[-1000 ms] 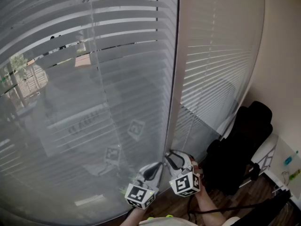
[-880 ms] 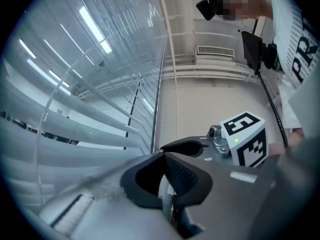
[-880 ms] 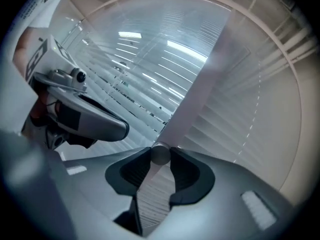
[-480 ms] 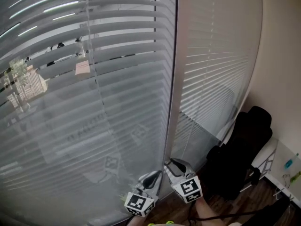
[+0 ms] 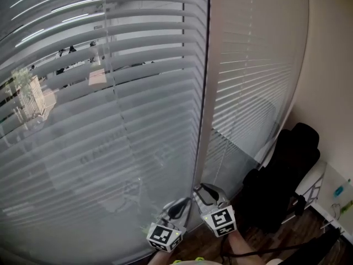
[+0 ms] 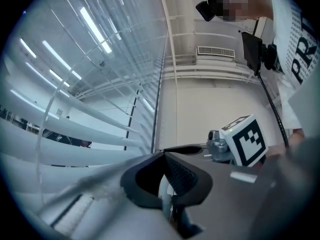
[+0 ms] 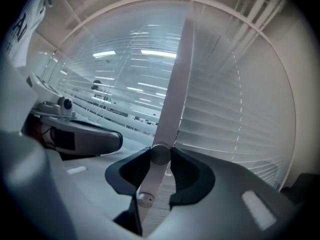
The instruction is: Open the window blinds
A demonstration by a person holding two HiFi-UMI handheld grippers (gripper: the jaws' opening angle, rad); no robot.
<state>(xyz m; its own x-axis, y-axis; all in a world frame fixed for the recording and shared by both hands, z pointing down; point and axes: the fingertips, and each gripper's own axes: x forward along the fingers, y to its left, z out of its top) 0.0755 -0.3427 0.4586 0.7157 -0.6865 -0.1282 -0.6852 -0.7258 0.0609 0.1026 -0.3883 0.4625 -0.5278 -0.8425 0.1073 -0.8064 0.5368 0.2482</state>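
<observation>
The blinds [image 5: 99, 131] are only partly tilted, with the outdoors showing toward 10 o'clock, so the wand-turning step seems to be in hand. At 6 o'clock the left gripper [image 5: 181, 205] points about level, tips together, apparently empty. At its 3 o'clock the right gripper [image 7: 160, 156] clasps the tilt wand [image 7: 176, 79]. The next move calls for a wrist roll.
</observation>
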